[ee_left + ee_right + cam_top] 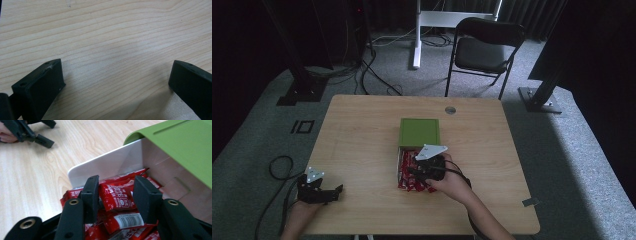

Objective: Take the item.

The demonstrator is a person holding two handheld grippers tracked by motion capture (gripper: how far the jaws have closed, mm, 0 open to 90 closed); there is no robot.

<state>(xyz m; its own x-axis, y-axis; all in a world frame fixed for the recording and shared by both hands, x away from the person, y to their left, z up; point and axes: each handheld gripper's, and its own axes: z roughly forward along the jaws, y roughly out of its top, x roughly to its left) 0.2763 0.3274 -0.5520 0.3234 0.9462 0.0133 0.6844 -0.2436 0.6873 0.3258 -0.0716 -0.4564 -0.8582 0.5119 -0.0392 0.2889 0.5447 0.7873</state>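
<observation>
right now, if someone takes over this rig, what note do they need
Left gripper: open, nothing between the jaws, resting at the table's near left corner.
Right gripper: down in the box, jaws either side of a red packet; whether the pads press it yet is unclear.
Box: mid-table, green lid swung back, full of red packets.
Done: box opened, packet reached.
Left: finish the grip, lift the packet out.
</observation>
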